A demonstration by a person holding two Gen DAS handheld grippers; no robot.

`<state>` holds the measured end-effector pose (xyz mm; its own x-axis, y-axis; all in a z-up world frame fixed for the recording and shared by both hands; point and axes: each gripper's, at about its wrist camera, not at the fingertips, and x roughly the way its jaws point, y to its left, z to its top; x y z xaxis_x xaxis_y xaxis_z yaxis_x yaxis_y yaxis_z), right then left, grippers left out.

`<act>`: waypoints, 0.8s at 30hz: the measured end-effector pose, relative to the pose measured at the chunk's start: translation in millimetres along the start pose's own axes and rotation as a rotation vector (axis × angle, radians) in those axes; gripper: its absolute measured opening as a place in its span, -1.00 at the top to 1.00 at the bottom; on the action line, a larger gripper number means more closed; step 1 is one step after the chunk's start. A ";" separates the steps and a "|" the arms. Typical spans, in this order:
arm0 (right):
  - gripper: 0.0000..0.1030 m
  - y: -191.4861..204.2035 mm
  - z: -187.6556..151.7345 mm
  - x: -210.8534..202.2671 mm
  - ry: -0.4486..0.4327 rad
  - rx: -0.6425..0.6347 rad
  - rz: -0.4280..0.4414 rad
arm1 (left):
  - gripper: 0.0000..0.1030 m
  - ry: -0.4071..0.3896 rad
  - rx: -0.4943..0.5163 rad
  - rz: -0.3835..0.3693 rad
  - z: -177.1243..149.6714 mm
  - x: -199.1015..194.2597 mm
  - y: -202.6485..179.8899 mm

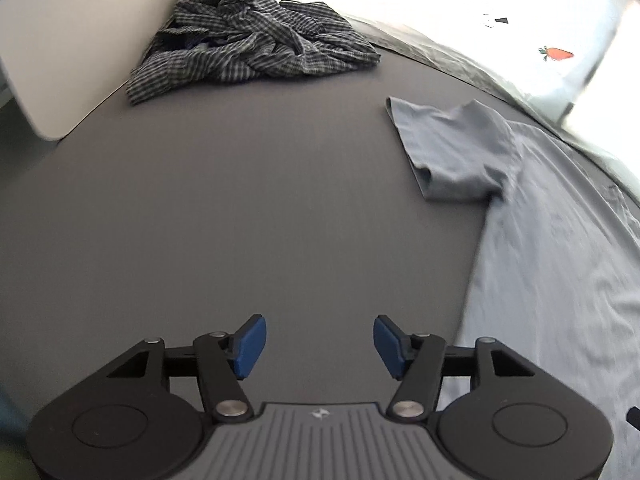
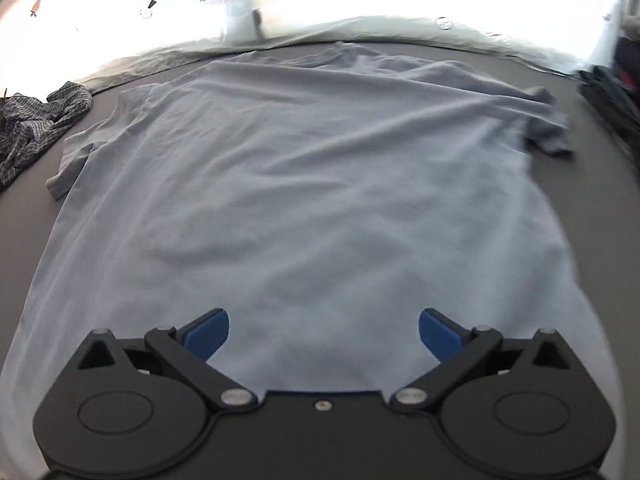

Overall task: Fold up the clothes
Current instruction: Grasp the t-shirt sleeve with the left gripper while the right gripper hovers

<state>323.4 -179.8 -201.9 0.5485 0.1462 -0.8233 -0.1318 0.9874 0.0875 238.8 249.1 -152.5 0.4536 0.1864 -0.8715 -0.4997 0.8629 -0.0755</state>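
Blue-grey T-shirt (image 2: 304, 184) lying spread flat on the grey counter (image 1: 248, 208), no fold made yet; checked shirt (image 1: 248, 44) waiting crumpled at far left; left gripper (image 1: 320, 346) and right gripper (image 2: 324, 334) both hovering apart, holding nothing

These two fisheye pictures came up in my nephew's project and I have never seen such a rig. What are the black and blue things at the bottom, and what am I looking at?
Those are two hand-held grippers, one in each of a person's hands, each with a camera looking forward along its blue-padded fingers.

One picture is from the left gripper, the other from the right gripper.

Both are open and hold nothing.

On the dark grey table top lies a light blue T-shirt, spread flat and not yet folded. The right gripper is over its near edge; the left is over bare table beside it.

A crumpled dark checked shirt sits further back.
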 end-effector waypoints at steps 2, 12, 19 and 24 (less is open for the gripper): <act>-1.00 12.4 14.9 19.8 -0.023 0.018 0.006 | -0.24 -0.014 0.015 -0.029 20.1 13.3 -0.6; -1.00 58.0 81.4 94.9 -0.102 -0.001 -0.104 | -0.34 -0.067 0.054 -0.182 126.9 99.3 -40.6; -1.00 62.7 79.9 101.5 -0.192 0.033 -0.133 | -0.34 -0.130 0.083 -0.226 177.9 148.8 -70.8; -1.00 64.3 80.2 103.2 -0.208 0.041 -0.142 | -0.13 -0.150 0.160 -0.174 188.7 171.5 -91.1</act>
<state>437.8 -96.3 -236.3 0.7175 0.0106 -0.6964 -0.0095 0.9999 0.0054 501.4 291.1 -203.7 0.6328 0.0862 -0.7695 -0.2874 0.9489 -0.1300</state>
